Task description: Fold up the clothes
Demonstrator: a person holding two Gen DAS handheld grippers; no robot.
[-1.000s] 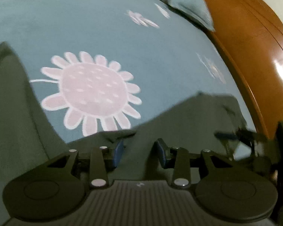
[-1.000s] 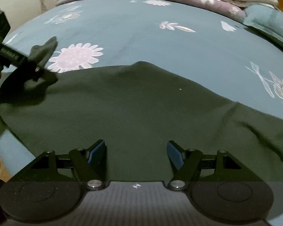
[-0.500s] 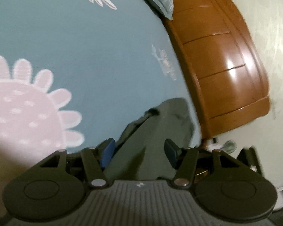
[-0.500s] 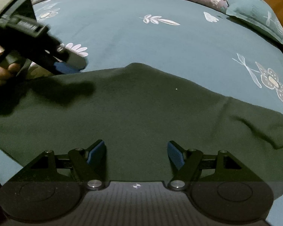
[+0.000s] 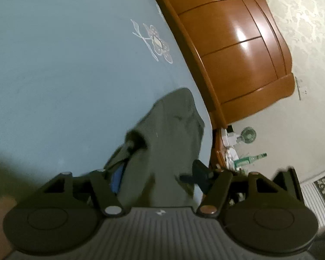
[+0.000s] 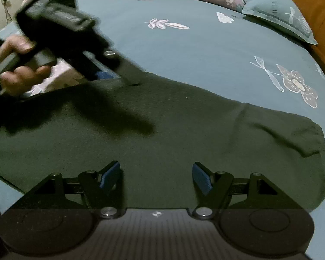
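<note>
Across the teal flowered bedspread point(image 6: 205, 49) a dark green garment point(image 6: 184, 134) lies spread; the left gripper point(image 5: 158, 173) seems, through blur, gaping over its far edge, the right gripper point(image 6: 156, 173) likewise gaping above it, so some fold needs an edge pinched.

Garments: one dark green garment point(image 6: 184, 134), spread flat on the bed point(image 6: 205, 52). Tools: two, one left tool point(image 5: 157, 173) and one right tool point(image 6: 156, 175); each carries two blue-padded fingers. Hands in view: one hand point(image 6: 17, 65), gripping the left tool's handle. Pillows: one teal pillow point(image 6: 277, 15). Folded quilts at the bed's far edge: two layers, one purple, one pale. Wooden headboards: one headboard point(image 5: 234, 49). Bottles: one green bottle point(image 5: 254, 157). Small fans: one fan point(image 5: 248, 134).
</note>
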